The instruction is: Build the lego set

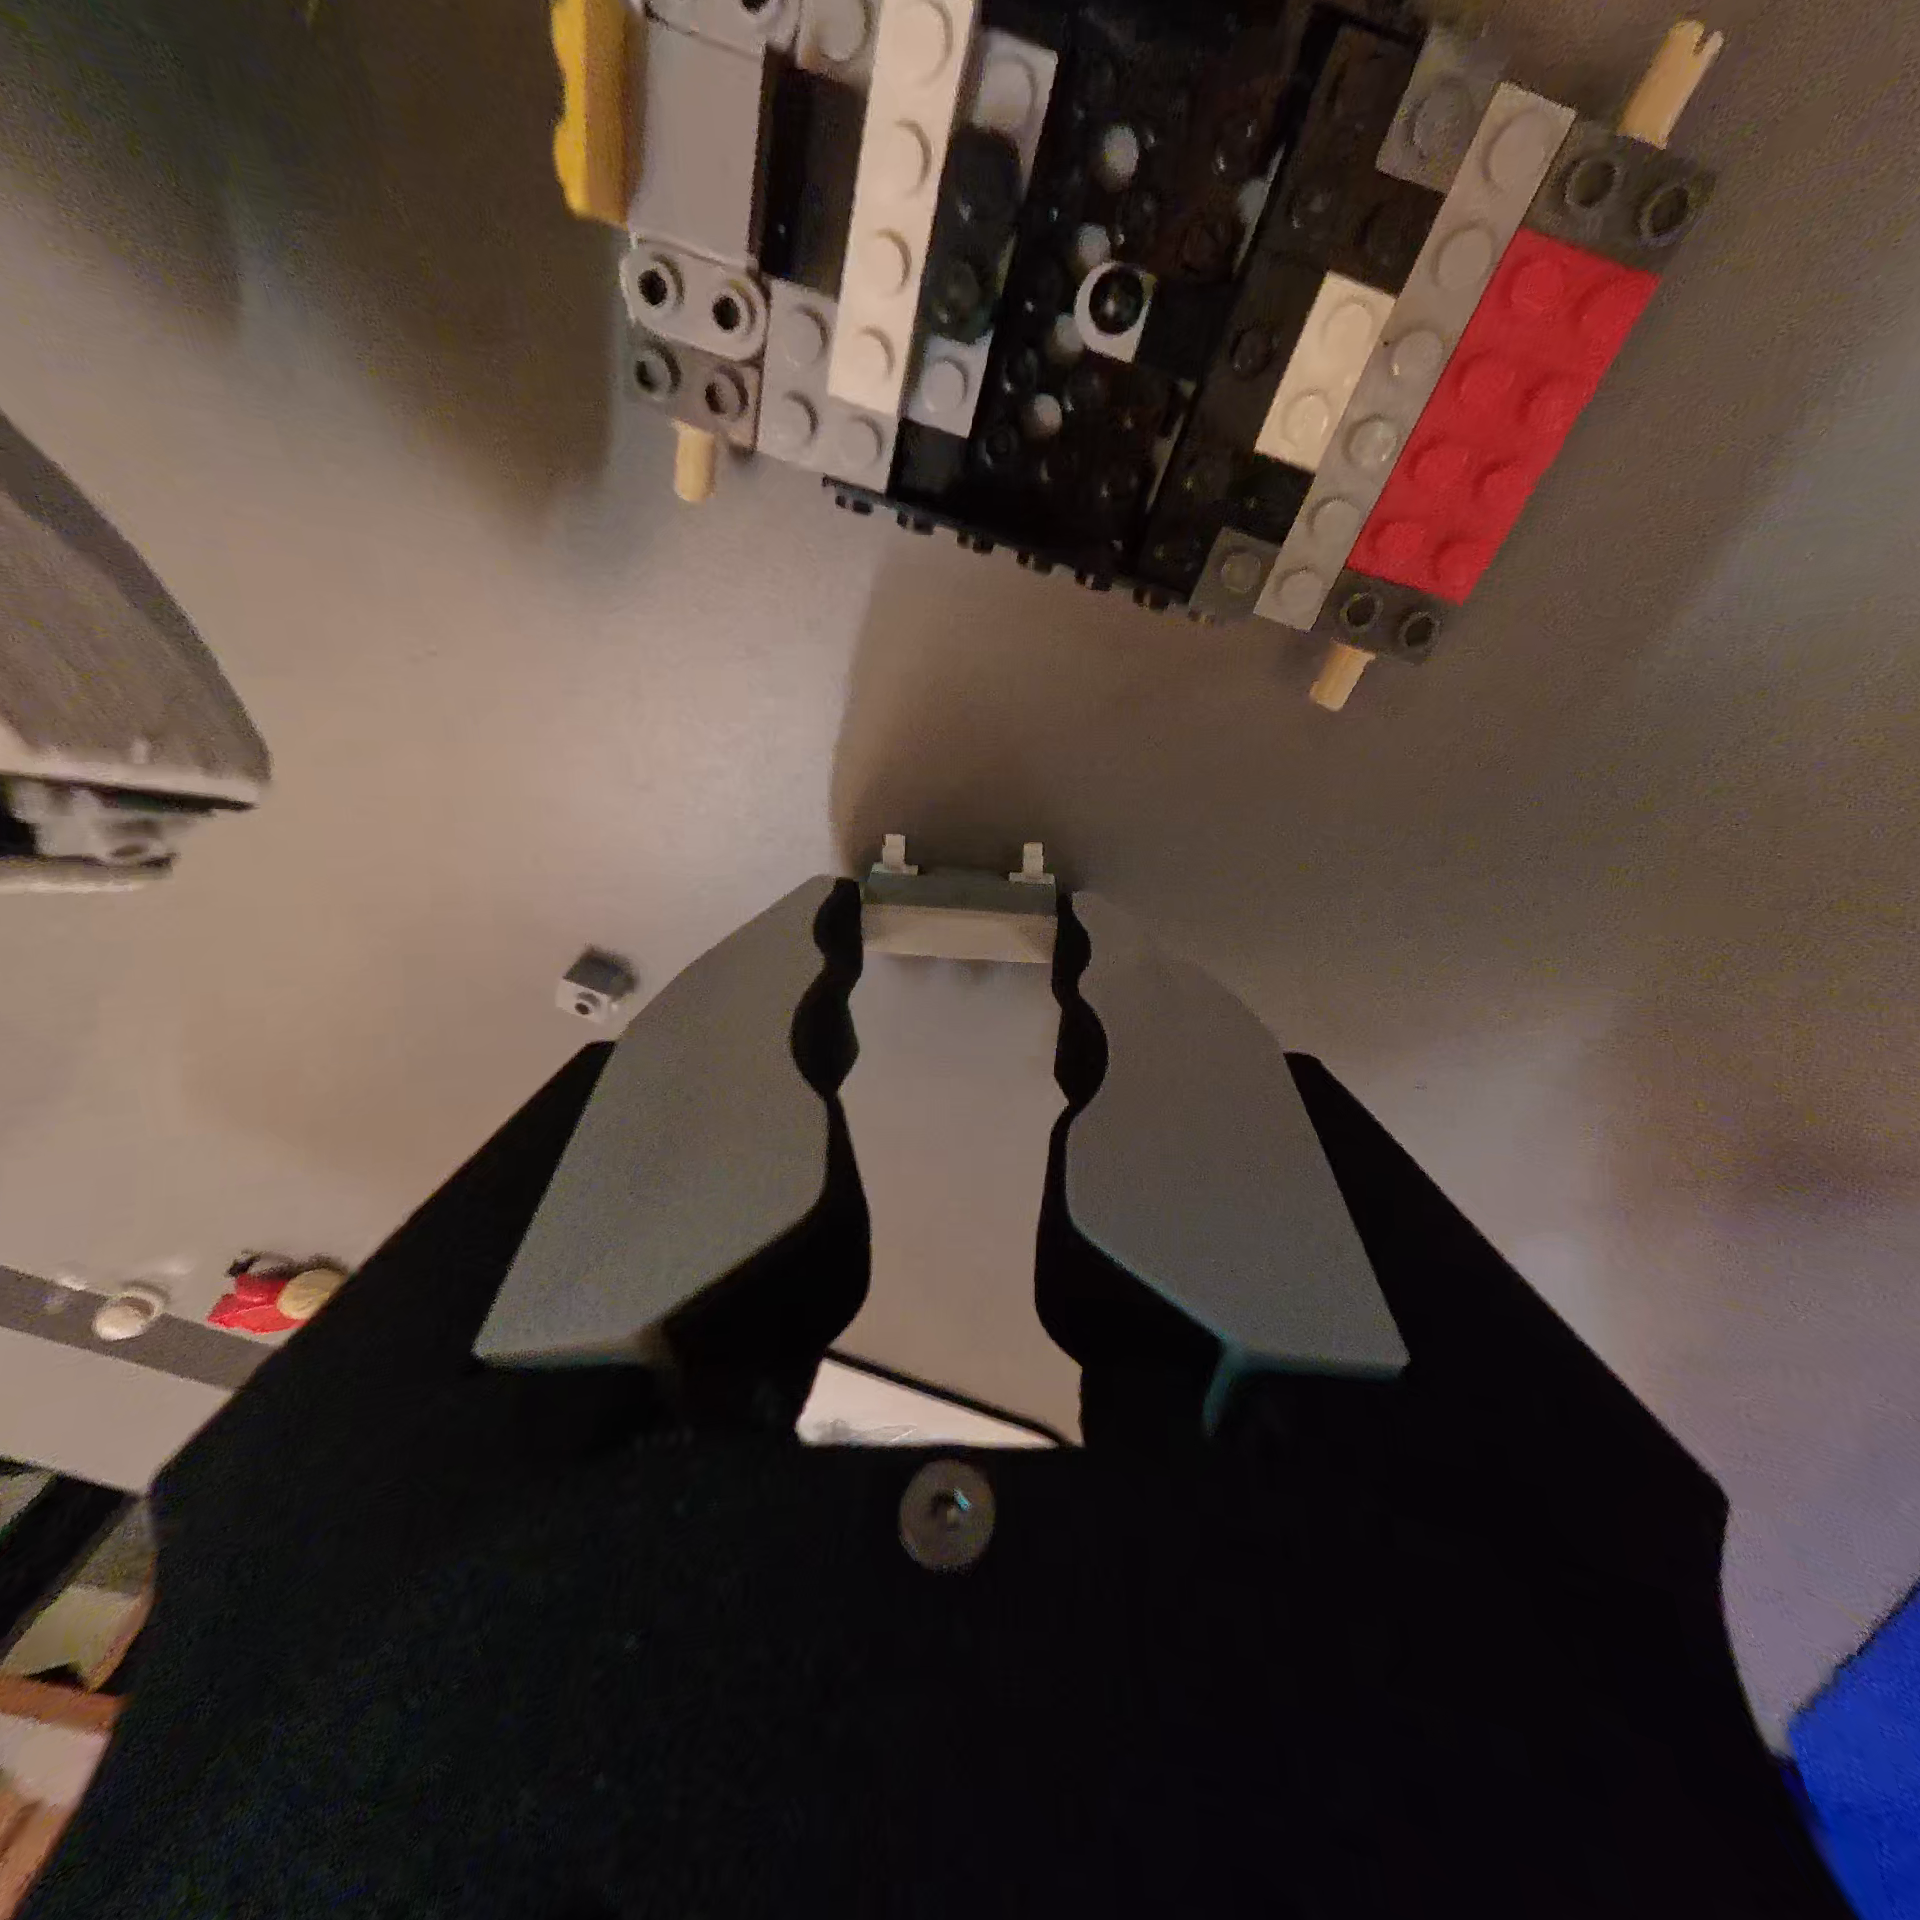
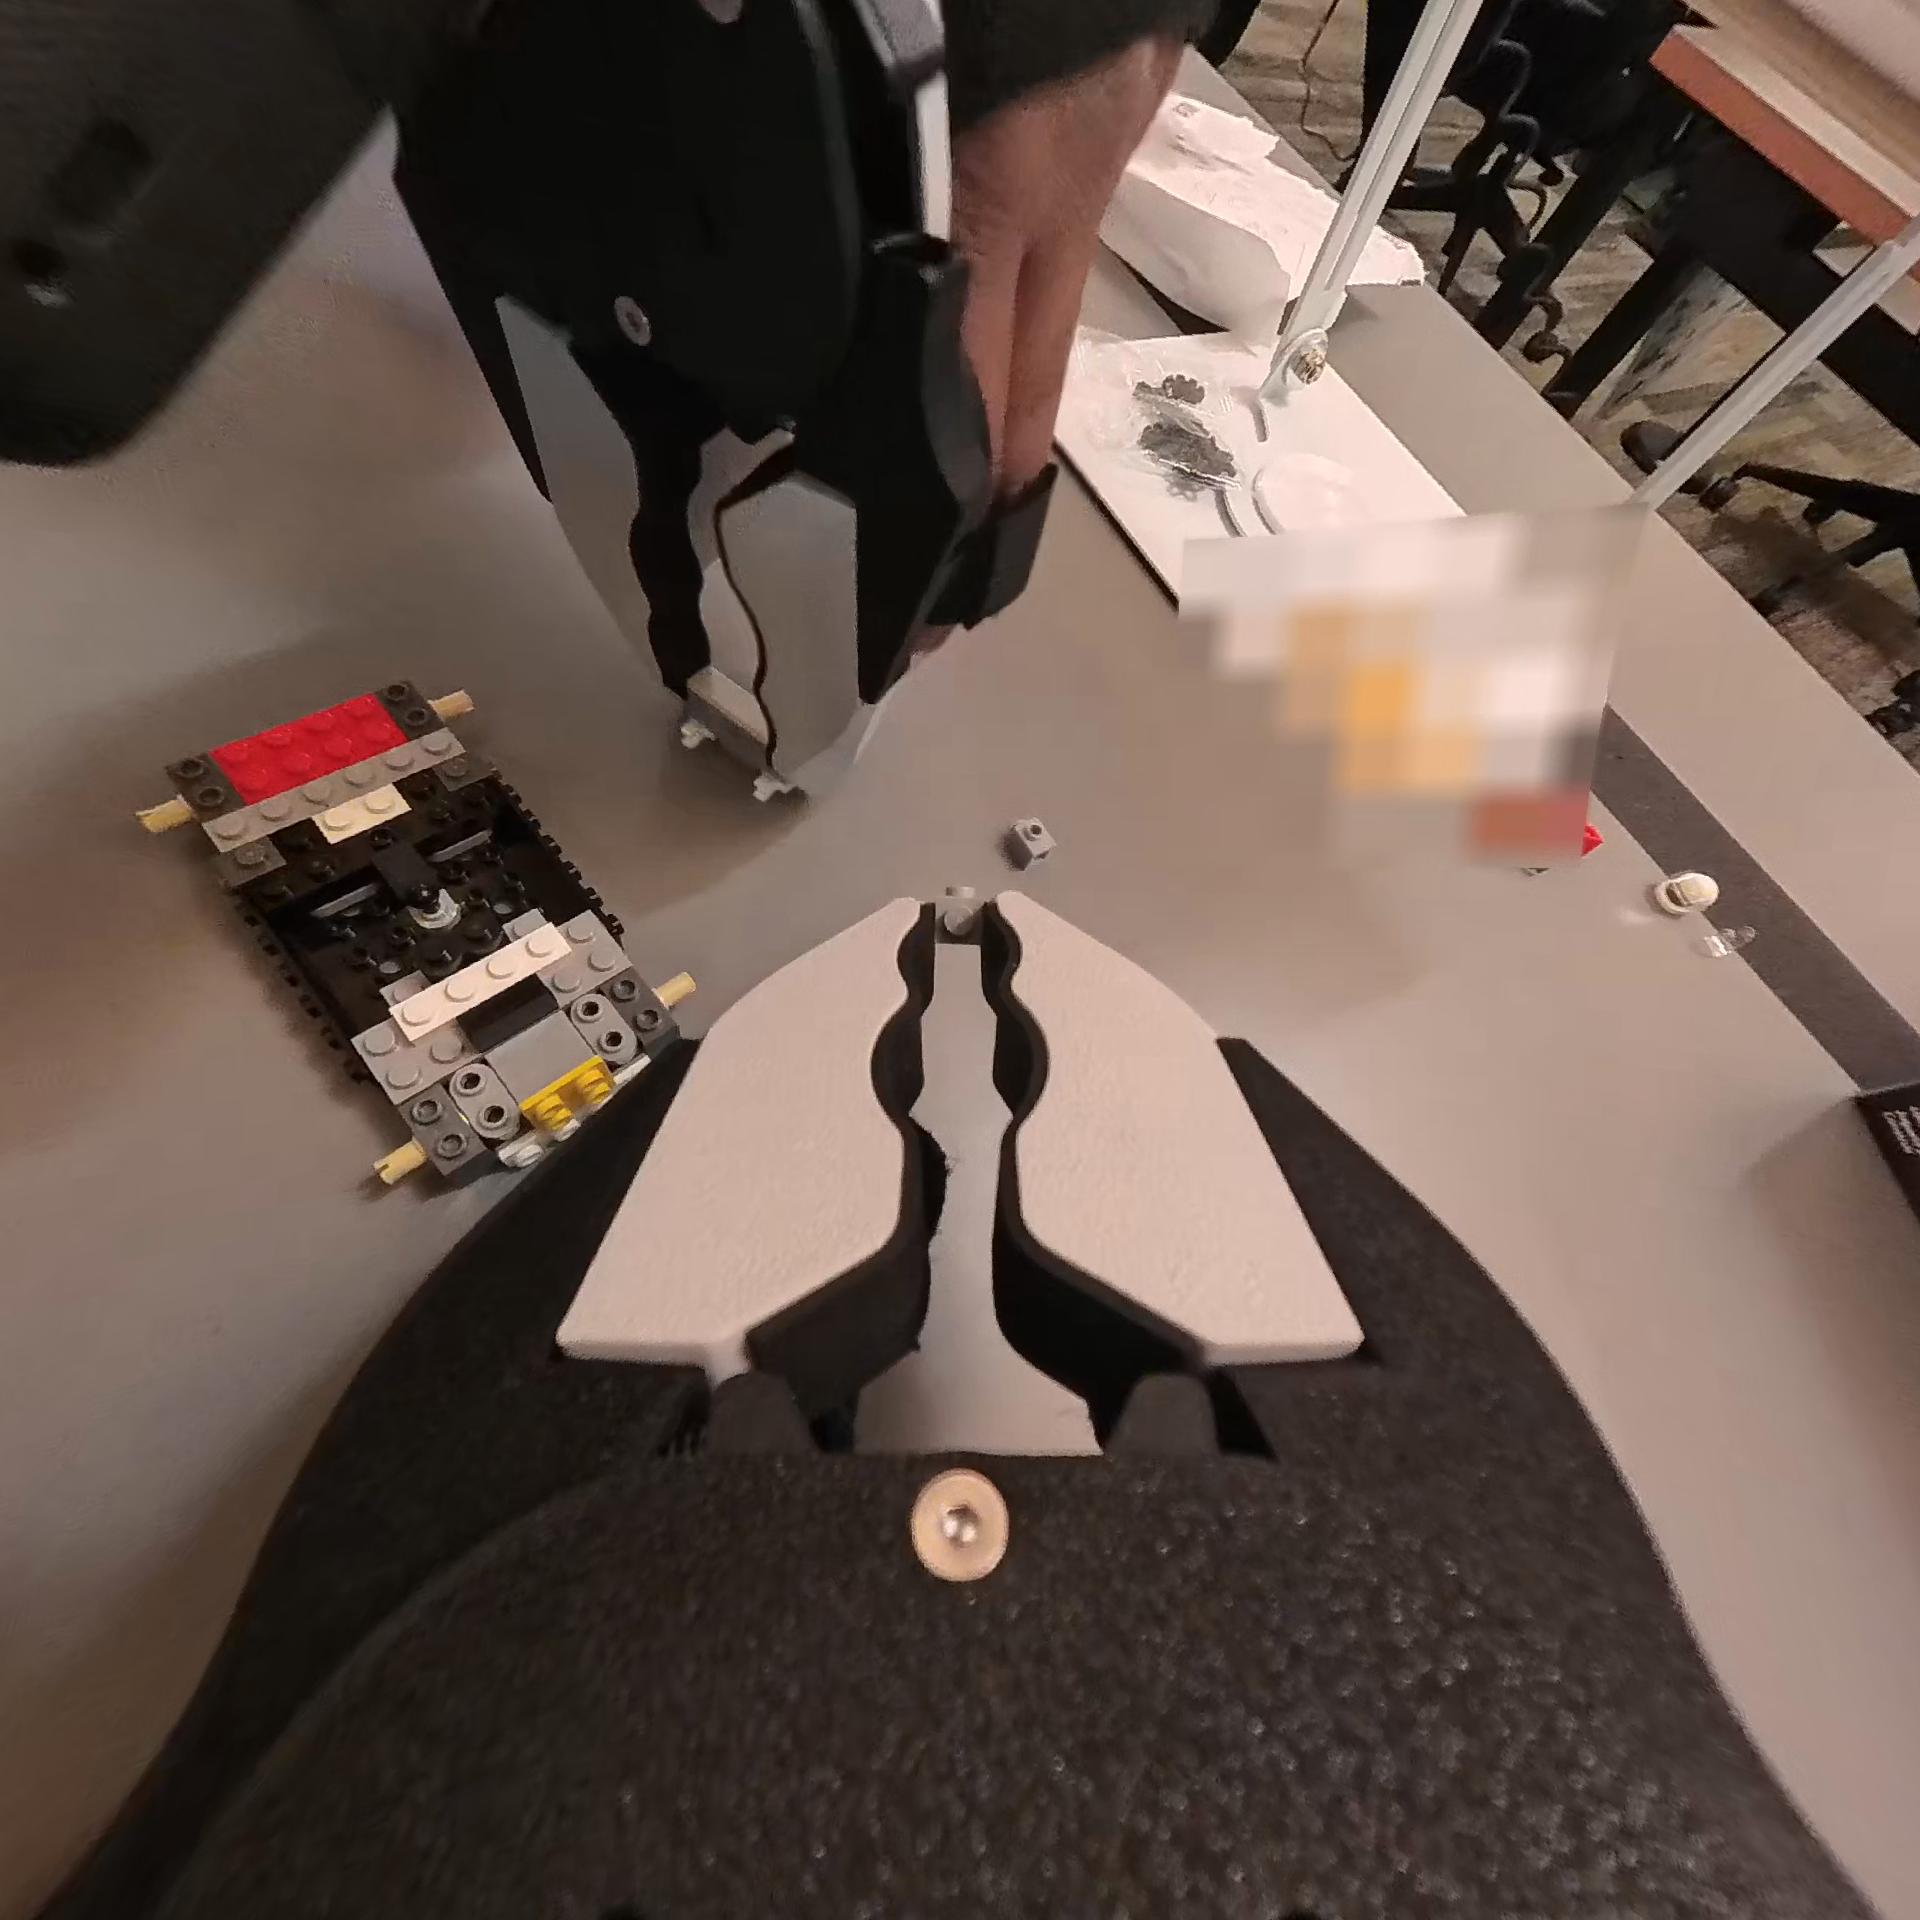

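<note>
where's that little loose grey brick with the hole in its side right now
The small grey brick lies loose on the grey table, just beyond the right gripper tips; in the left wrist view it lies left of the left gripper.

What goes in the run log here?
left gripper: shut on grey clip piece | right gripper: shut on small grey piece | chassis: untouched

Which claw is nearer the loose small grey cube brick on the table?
Right. The right claw, shut on a tiny grey piece, sits just short of the cube. The left claw, gripping a grey clip plate, is farther.

White paper [image 2: 1195, 187], perhaps crumpled; office chairs [image 2: 1538, 145].
</note>
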Demonstrator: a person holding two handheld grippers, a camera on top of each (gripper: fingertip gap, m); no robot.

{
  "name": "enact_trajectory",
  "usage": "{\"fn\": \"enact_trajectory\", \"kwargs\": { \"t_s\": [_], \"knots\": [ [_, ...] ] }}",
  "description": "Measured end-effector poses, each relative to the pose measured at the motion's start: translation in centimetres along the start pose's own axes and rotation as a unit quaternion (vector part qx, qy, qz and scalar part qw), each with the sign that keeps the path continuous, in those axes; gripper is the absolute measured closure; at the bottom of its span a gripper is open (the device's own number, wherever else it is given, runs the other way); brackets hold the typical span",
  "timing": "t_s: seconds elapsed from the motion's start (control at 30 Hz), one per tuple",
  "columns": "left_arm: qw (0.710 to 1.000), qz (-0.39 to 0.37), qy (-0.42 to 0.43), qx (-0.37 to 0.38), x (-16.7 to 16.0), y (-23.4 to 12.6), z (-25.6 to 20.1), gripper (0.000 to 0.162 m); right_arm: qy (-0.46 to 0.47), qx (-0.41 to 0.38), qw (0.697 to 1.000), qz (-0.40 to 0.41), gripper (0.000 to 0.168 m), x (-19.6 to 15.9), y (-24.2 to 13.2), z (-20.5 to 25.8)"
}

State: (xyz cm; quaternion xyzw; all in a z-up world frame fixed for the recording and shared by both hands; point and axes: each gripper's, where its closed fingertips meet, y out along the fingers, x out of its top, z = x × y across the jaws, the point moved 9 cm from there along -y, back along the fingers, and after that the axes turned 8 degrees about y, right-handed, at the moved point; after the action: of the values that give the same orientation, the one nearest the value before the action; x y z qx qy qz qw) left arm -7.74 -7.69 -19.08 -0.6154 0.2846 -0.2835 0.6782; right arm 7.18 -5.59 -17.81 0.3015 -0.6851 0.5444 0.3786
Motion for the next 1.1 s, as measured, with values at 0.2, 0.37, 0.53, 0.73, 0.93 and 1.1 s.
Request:
{"fn": "enact_trajectory", "kwargs": {
  "t_s": [0.2, 0.37, 0.53, 0.73, 0.93, 1.1],
  "knots": [
    [0.966, -0.171, -0.176, 0.087, -0.2, -2.2, -1.8, 0.126, 0.010, 0.012, 1.000, -0.016, 0.161, 0.3, -0.4, 0.1],
    [0.766, -0.490, -0.364, 0.202, -0.1, -6.7, -3.7, 0.126, 0.011, 0.078, 0.992, -0.098, 0.161, 1.7, -1.8, 1.0],
    [0.679, -0.541, -0.391, 0.305, 1.5, -5.7, -5.3, 0.126, 0.009, 0.145, 0.979, -0.143, 0.161, 2.7, -2.5, 2.5],
    [0.684, -0.518, -0.395, 0.327, 2.8, -4.6, -5.5, 0.126, -0.013, 0.154, 0.981, -0.116, 0.161, 2.7, -1.7, 3.4],
    [0.704, -0.471, -0.428, 0.315, 2.3, -3.0, -5.3, 0.127, -0.072, 0.100, 0.984, 0.130, 0.161, 0.3, 0.3, 1.1],
    [0.710, -0.449, -0.445, 0.310, 2.1, -2.3, -5.1, 0.127, -0.171, 0.117, 0.908, 0.365, 0.161, -0.4, 0.9, -1.7]
  ]
}}
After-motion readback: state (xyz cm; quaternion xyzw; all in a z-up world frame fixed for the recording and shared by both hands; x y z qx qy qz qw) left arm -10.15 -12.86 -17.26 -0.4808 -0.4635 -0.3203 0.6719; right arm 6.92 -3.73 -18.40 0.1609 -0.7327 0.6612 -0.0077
